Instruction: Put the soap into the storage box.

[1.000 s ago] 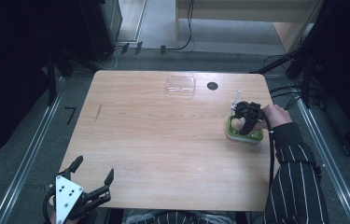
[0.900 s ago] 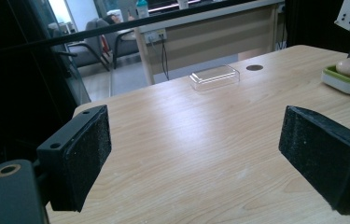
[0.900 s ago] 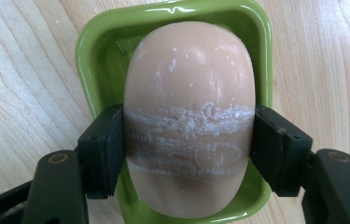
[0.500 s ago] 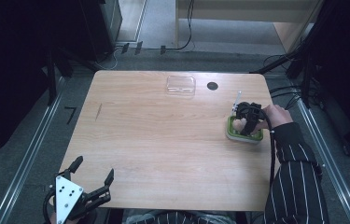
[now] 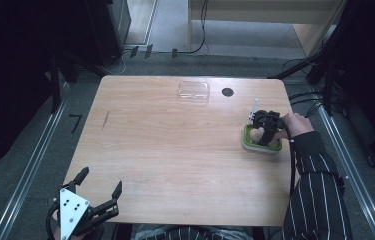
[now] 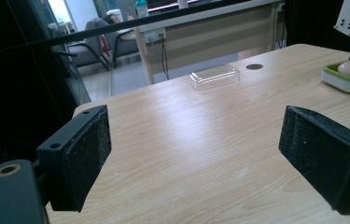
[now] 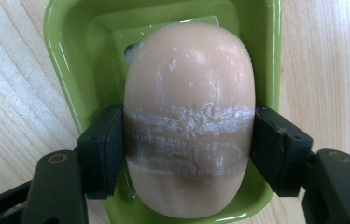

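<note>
One soap bar [image 7: 189,119] clamped in right claw [image 7: 189,149], over green dish [image 7: 70,56].

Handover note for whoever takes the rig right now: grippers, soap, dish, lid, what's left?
Right gripper: shut on the soap, pads on both its sides, over the green dish at the table's right edge.
Left gripper: open, holds nothing, at the table's near left corner.
Clear lid: at the far edge, near a dark round hole.
Done: soap gripped.
Left: I can't tell whether the soap is going in or coming out; probably the lid follows.
</note>
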`<state>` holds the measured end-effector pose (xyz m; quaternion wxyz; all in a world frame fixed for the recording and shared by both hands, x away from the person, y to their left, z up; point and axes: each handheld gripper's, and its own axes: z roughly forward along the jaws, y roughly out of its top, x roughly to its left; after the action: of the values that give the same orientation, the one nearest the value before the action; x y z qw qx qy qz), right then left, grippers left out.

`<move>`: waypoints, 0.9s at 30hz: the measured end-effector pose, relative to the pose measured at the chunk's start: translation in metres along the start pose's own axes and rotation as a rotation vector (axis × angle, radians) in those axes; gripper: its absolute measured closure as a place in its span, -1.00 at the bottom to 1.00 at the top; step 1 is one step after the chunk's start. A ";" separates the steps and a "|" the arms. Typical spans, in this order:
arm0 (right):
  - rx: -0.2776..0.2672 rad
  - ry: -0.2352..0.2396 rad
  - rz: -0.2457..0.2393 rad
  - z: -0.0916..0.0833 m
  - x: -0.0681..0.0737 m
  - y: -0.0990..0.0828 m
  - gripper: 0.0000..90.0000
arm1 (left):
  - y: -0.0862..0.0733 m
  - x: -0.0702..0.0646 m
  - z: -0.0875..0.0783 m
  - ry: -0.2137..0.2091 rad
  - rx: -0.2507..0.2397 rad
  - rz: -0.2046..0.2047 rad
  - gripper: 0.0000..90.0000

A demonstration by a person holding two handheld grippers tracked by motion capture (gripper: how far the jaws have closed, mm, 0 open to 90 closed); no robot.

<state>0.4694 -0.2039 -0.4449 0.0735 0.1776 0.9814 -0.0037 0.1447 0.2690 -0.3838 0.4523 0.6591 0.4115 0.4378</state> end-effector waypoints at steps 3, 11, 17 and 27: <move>-0.005 0.008 -0.009 0.000 0.000 0.001 -0.25 | 0.000 0.000 0.000 0.001 0.000 -0.001 -0.79; -0.001 0.015 -0.006 0.001 -0.001 0.001 -0.25 | 0.000 0.000 0.000 0.001 0.000 -0.001 -0.79; 0.009 0.005 0.010 0.001 -0.001 0.000 -0.25 | 0.000 0.000 0.000 0.000 0.000 0.001 -0.79; 0.019 -0.011 0.047 -0.002 0.000 0.001 -0.41 | 0.001 -0.002 0.003 0.002 0.000 -0.001 -0.79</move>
<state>0.4694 -0.2029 -0.4424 0.0774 0.2014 0.9764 -0.0121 0.1468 0.2663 -0.3833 0.4520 0.6586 0.4123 0.4382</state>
